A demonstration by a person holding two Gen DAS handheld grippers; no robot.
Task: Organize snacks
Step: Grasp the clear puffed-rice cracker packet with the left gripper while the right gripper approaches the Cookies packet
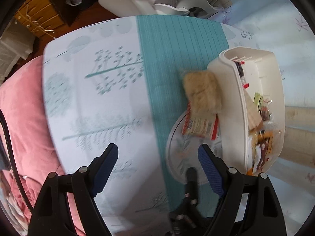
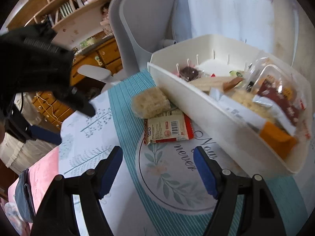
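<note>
Both grippers hang above a table [image 2: 86,145] covered with a white cloth with printed trees and a teal striped runner [image 1: 169,63] down the middle.

The left gripper [image 1: 158,169] points steeply down at the cloth. Its jaws stand wide apart, and nothing is between the blue pads [image 1: 106,169]; under them is only the white cloth and the edge of the runner. In the right wrist view this same gripper shows as a dark, blurred shape at the left, above the table edge.

The right gripper [image 2: 157,171] is tilted down and forward, less steeply. Its jaws are also wide apart and hold nothing. Below them lies a round mat [image 2: 169,177] with leaves and script letters on it.

The snacks are in two places. A white plastic bin [image 2: 196,106] stands at the right on the runner and is full of mixed packets, among them an orange one [image 2: 275,139] and a dark red one [image 2: 279,100]. Just beside the bin's long wall, outside it, a pale noodle block in clear wrap [image 2: 150,101] lies on the runner. A red and white packet with a barcode [image 2: 169,129] lies next to it, partly under it and overlapping the mat's far edge. Neither gripper touches these two packets.

Behind the table stands a grey chair [image 2: 141,25], and wooden shelves with books [image 2: 78,5] are further back.
</note>
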